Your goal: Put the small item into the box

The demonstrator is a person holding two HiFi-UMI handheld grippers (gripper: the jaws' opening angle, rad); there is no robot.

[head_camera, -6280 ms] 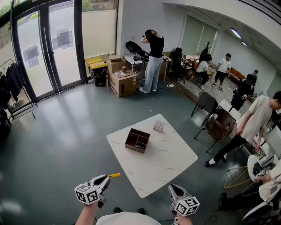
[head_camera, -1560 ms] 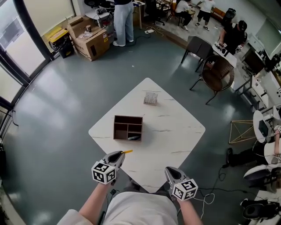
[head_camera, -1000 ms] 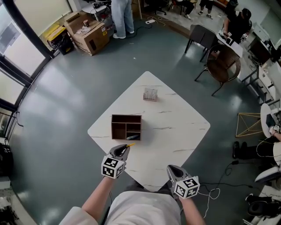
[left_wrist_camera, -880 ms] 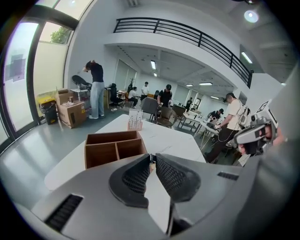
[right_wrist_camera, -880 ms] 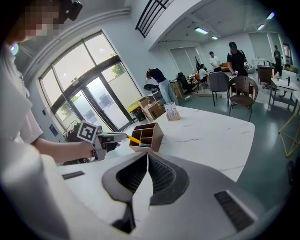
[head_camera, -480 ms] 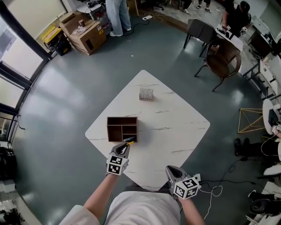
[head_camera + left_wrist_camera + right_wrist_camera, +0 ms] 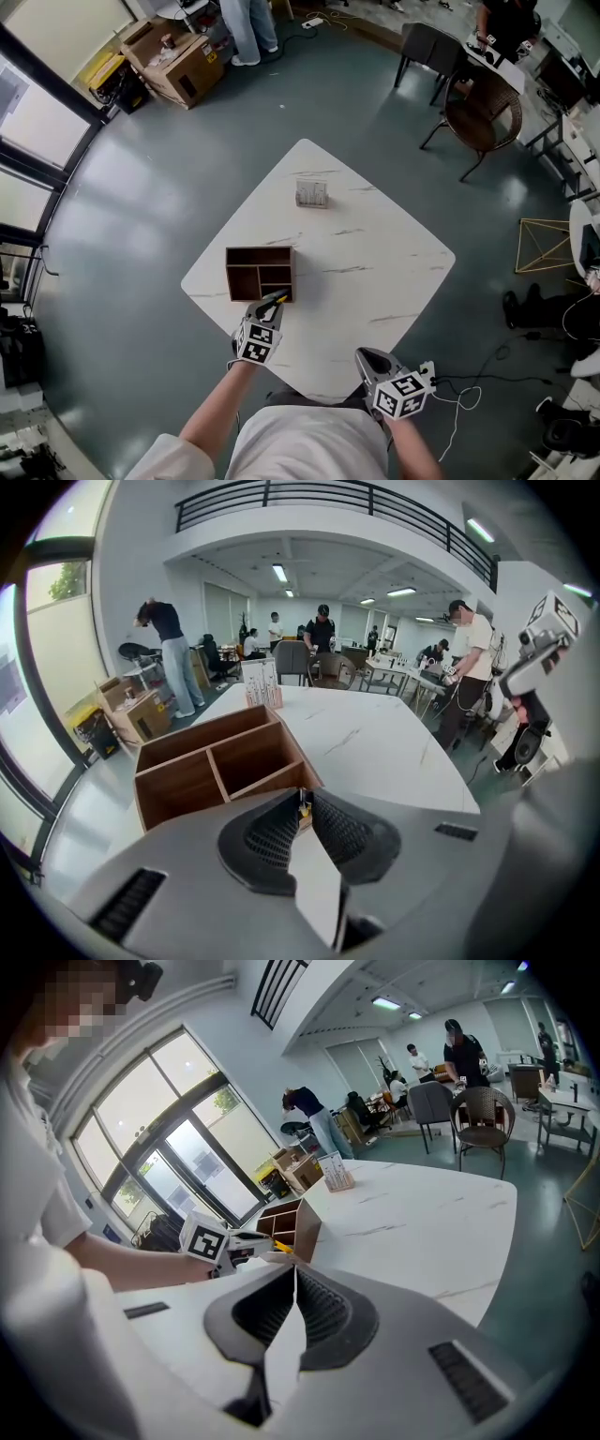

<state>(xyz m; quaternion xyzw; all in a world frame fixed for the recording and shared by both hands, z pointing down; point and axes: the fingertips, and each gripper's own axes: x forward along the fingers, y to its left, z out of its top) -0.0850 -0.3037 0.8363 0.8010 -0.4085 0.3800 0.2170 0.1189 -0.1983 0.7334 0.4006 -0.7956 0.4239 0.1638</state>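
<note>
Our left gripper (image 7: pixel 271 303) pinches the small yellow item (image 7: pixel 304 808) at the near corner of the wooden box (image 7: pixel 258 249) on the white table (image 7: pixel 375 272) — a clear holder (image 7: pixel 311 194) stands well beyond — while our right gripper (image 7: pixel 367 355), closed on nothing, hangs by the table's near edge.
</note>
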